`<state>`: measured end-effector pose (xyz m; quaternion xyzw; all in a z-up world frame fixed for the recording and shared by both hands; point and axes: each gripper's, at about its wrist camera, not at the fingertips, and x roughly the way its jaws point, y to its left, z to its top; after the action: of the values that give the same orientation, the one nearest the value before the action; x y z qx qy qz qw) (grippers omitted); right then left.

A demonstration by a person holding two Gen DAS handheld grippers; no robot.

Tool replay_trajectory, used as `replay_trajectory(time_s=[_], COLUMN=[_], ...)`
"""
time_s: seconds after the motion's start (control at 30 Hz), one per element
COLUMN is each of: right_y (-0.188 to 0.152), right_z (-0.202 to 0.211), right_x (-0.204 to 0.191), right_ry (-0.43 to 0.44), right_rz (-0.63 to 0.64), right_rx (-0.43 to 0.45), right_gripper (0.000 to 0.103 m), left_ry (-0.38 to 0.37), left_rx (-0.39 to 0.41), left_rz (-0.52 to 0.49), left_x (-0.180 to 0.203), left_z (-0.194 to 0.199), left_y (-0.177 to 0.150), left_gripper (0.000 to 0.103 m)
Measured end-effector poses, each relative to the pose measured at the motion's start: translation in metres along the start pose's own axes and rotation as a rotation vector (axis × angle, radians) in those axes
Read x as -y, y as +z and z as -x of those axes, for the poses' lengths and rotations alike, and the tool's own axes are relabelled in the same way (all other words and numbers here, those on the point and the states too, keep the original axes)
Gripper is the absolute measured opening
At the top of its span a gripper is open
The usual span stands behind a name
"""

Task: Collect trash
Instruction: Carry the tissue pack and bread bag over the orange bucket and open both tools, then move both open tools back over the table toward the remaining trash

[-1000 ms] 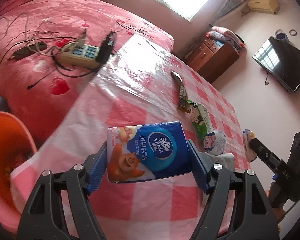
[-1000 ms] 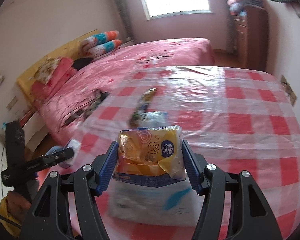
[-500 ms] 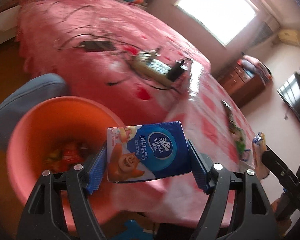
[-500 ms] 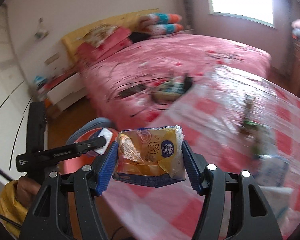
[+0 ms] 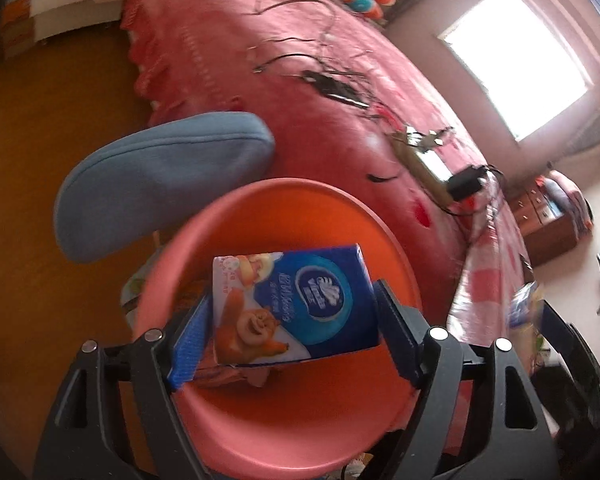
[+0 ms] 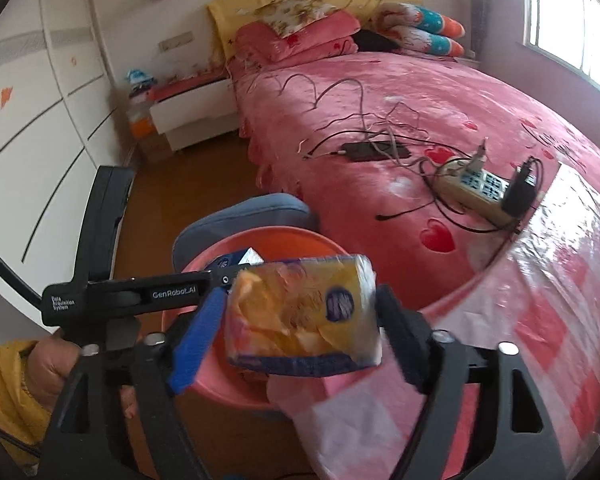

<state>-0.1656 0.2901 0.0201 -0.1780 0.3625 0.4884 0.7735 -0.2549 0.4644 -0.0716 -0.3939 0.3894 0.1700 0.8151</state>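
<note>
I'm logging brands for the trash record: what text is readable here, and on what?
"GenRobot.AI": side of the left tool.
"Data Acquisition System": its handle, small print.
Blue tissue pack: oval logo and Chinese characters, too blurred to read.
Yellow tissue pack: blue oval logo, unreadable.

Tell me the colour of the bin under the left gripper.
Orange-pink bin, clearest in the left wrist view, below the held blue tissue pack.

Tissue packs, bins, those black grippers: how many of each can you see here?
Tissue packs: 2, the blue pack and the yellow pack
Bins: 1, the orange bin
Grippers: 2, the left gripper and the right gripper
Total: 5
</note>
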Motion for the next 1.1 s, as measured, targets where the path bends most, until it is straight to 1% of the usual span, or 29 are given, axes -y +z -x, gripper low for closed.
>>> replay_trajectory(time_s=[0.07, 0.13, 0.17, 0.23, 0.43, 0.7, 1.1], right_y=[-0.002, -0.002, -0.003, -0.003, -0.008, -0.020, -0.052], right_z=[-0.002, -0.001, 0.002, 0.006, 0.018, 0.037, 0.067], right_x=[-0.003, -0.004, -0.003, 0.000, 0.013, 0.035, 0.074], right_ry=[0.004, 0.002, -0.003, -0.013, -0.036, -0.066, -0.134], right_rz=[0.005, 0.001, -0.002, -0.010, -0.054, -0.119, -0.222], right_rx=[0.004, 0.008, 0.011, 0.021, 0.032, 0.049, 0.080], right_gripper=[0.089, 0.090, 0.091, 0.092, 0.092, 0.092, 0.092], left_ry=[-0.015, -0.003, 0.003, -0.007, -0.017, -0.031, -0.060], left_rx=[0.008, 0.018, 0.024, 0.024, 0.023, 0.014, -0.014], left_rz=[0.010, 0.003, -0.002, 0.000, -0.011, -0.049, -0.131], left_x=[-0.005, -0.004, -0.003, -0.001, 0.008, 0.029, 0.072], left_z=[0.003, 0.004, 0.006, 0.007, 0.011, 0.014, 0.012], left_y=[0.001, 0.002, 0.002, 0.003, 0.001, -0.003, -0.015], left_gripper=[0.079, 0.083, 0.083, 0.083, 0.083, 0.084, 0.084])
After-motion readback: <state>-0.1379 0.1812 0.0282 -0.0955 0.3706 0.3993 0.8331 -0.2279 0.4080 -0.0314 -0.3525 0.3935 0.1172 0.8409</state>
